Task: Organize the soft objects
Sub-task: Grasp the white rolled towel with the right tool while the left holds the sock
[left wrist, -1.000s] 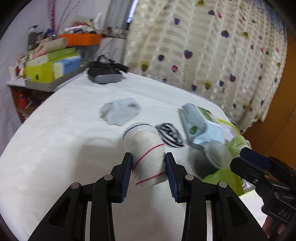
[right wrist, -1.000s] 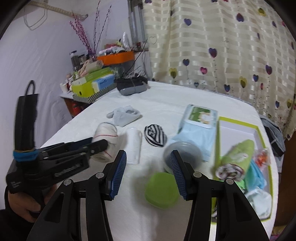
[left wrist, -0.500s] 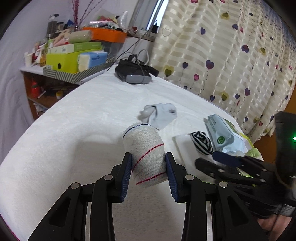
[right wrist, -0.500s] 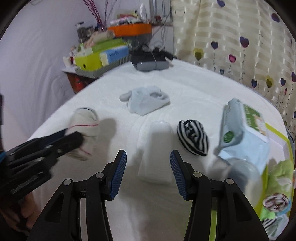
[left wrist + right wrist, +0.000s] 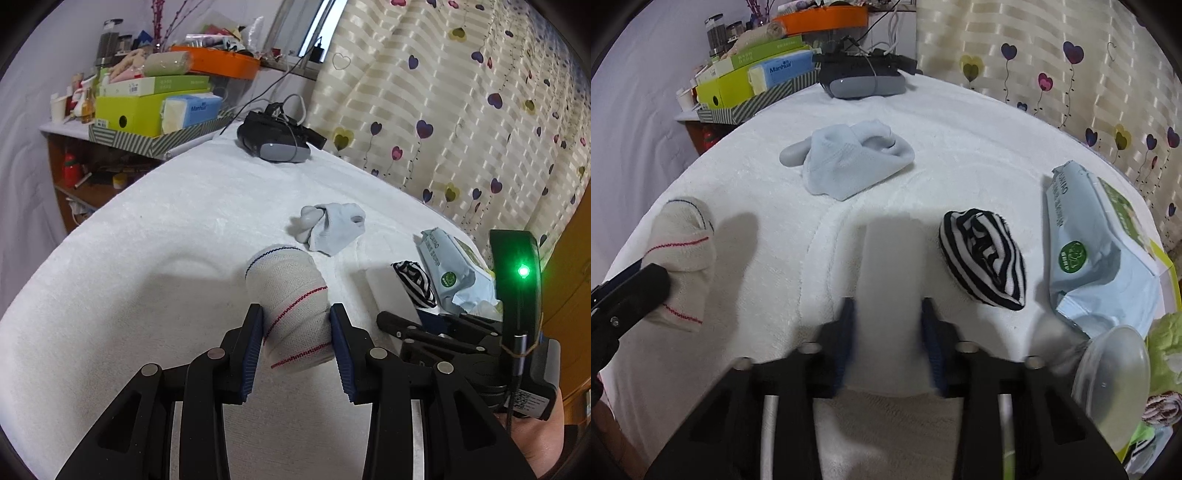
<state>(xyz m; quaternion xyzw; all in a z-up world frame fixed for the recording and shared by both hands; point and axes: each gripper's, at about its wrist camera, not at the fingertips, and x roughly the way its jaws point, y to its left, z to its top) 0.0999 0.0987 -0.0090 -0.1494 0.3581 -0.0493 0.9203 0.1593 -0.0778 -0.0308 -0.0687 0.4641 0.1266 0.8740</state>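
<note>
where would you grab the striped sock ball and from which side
Grip the striped sock across its narrow middle, coming from above. It lies as an elongated oval slanting toward the wipes pack, so set the tongs across the short width, where the cloth side is free.

Hand-held two-finger tools, wrist-camera views

Left tool (image 5: 297, 345): matte black angular linkage arms, round silver pivot screws at each joint, and fingers (image 5: 252, 352) faced with ribbed dark-blue pads; a bright metal rod runs back between the arms. Right tool (image 5: 888, 341): the same black frame, silver screws and blue ribbed pads, here blurred, with two pale metal rods showing behind the fingers. Seen from the left camera, the right tool's body carries an upright black module with a lit green lamp, a black cable plugged in below it, a thin yellowish band around the housing, and a white printed label near the hand (image 5: 543, 439) gripping it
</note>
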